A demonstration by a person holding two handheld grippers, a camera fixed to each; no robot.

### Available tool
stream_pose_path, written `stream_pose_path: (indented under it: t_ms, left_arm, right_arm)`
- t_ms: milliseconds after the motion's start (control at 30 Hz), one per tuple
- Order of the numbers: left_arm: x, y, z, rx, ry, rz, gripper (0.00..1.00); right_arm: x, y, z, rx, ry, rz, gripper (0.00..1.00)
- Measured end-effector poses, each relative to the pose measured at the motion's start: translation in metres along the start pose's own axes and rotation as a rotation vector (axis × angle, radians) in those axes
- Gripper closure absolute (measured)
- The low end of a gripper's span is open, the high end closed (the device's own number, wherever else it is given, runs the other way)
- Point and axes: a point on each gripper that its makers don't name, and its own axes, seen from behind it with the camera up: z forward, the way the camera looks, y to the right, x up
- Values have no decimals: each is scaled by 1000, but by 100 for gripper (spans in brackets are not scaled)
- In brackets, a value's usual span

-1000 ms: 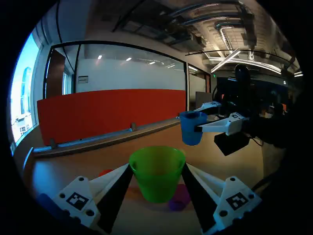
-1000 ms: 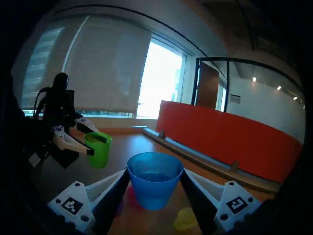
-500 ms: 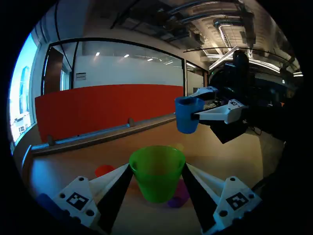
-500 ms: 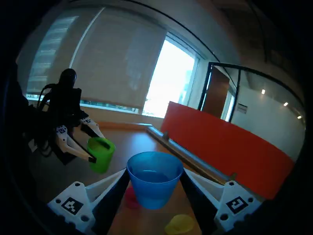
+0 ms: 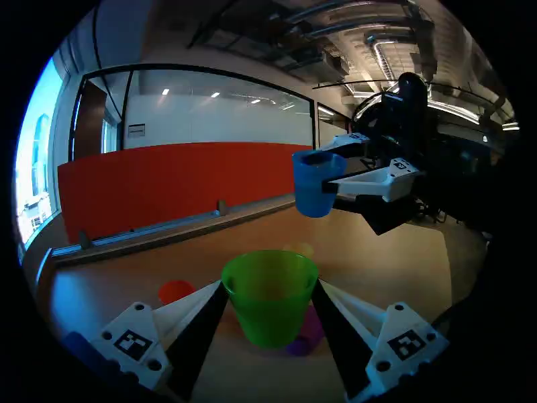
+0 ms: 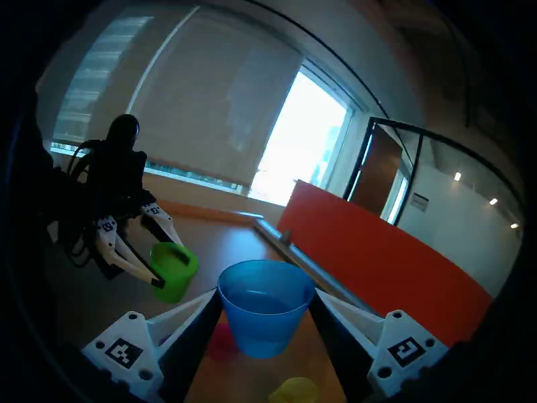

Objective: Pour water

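Gripping green cup (image 5: pixel 270 305) tight in left gripper (image 5: pixel 270 289) — blue cup (image 6: pixel 266 319), water inside, pinched by right gripper (image 6: pixel 266 297), up at one o'clock.

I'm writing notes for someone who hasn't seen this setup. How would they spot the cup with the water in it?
Find the wooden table in front of the long red partition. Above it, the right gripper holds a blue cup between its two fingers. It is the only blue one, with water visible inside; the other held one is a green cup.
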Motion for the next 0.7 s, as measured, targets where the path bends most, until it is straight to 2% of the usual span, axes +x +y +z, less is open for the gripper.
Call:
stream_pose_path:
  t_ms: [700]
  left_arm:
    - [-14, 15, 9, -47, -12, -6, 14]
  right_arm:
    - [18, -6, 12, 35, 8, -124, 9]
